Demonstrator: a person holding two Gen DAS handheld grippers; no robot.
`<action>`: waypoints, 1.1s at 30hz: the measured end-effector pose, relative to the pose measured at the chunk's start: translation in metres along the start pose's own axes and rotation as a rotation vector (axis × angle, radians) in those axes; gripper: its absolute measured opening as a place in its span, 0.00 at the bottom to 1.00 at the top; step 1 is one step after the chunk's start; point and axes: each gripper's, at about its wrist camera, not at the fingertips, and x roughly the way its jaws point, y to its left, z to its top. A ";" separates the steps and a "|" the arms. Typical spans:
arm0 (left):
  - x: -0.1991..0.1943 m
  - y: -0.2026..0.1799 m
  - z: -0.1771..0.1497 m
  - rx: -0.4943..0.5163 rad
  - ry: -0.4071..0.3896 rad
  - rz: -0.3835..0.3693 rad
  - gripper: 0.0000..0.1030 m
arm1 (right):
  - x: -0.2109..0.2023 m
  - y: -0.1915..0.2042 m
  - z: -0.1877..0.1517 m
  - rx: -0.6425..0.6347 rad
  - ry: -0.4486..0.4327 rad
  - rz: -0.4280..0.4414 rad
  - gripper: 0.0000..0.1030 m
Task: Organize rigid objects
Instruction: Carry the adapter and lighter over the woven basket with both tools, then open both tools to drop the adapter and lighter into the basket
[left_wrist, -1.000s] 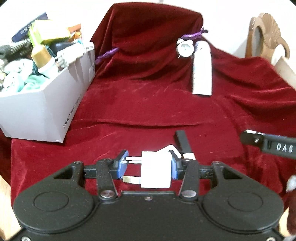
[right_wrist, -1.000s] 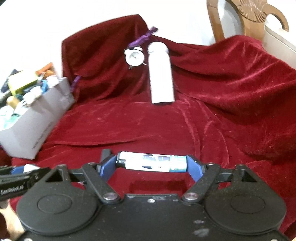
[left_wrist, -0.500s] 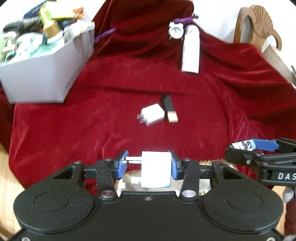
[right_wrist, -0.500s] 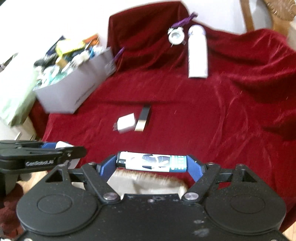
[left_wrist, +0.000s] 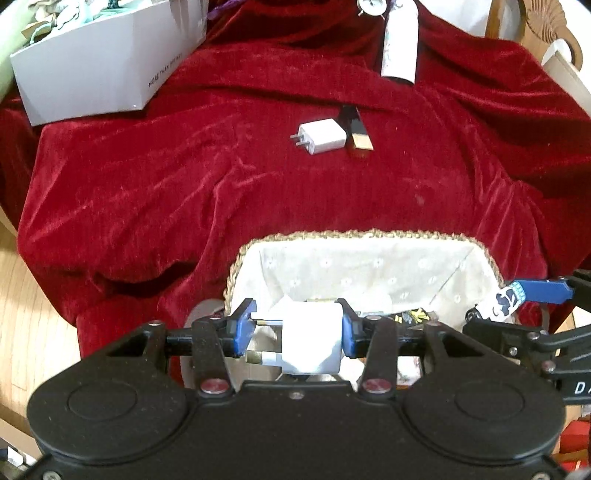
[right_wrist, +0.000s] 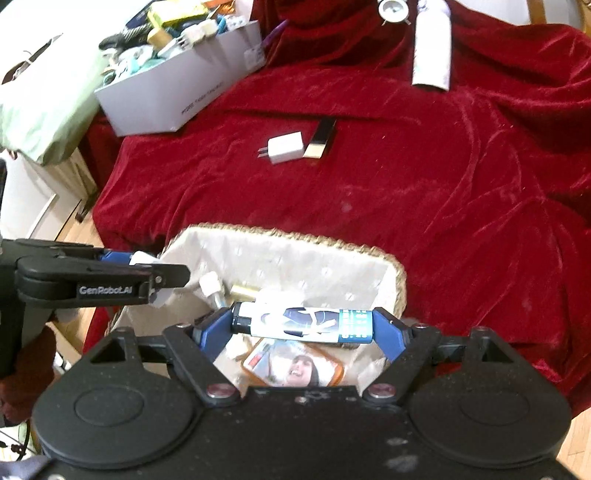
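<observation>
Nearest the cameras, both tools hang over one container: the left gripper (left_wrist: 297, 332), jaws drawn narrow and clamped on a white cube-shaped plug adapter with brass pins (left_wrist: 310, 341), pins pointing left across the jaws; the right gripper (right_wrist: 303, 326), jaws set wide and clamped end to end on a printed cylindrical lighter with a black cap (right_wrist: 303, 323), long axis crosswise between the pads. Directly below and just ahead of both lies a braided-rim wicker basket with pale flowered fabric lining (right_wrist: 400, 280), its long side running left to right; each held item sits over the basket's near half, the left tool toward its left end, the right tool toward its centre, so the coming move looks like a short drop straight down rather than a reach. Basket contents, as far as visible: an orange-framed printed card (right_wrist: 295, 367), a small brass-coloured cylinder (right_wrist: 243, 291), a white plug-like piece (right_wrist: 210, 286); the rest is hidden by the tools. Mid-distance, on the crumpled red velvet cloth (left_wrist: 184, 166): a white two-pin charger block (left_wrist: 321, 136) touching a black-and-gold flat bar (left_wrist: 356, 133), both still to be gathered. Farther left: a white cardboard box (right_wrist: 166, 96) crowded with assorted small goods, not individually legible. Farthest: a white cylindrical bottle lying on its side (right_wrist: 432, 51), with a small white alarm clock (right_wrist: 393, 7) just beside its top.
</observation>
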 end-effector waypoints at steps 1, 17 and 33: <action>0.001 -0.001 -0.001 0.003 0.003 0.002 0.44 | 0.001 0.001 -0.001 -0.001 0.006 0.001 0.79; 0.011 -0.004 -0.004 0.023 0.040 0.025 0.48 | 0.009 0.009 -0.001 -0.042 0.037 0.006 0.82; 0.007 -0.005 -0.006 0.024 0.033 0.026 0.61 | 0.010 0.011 -0.003 -0.043 0.038 -0.011 0.86</action>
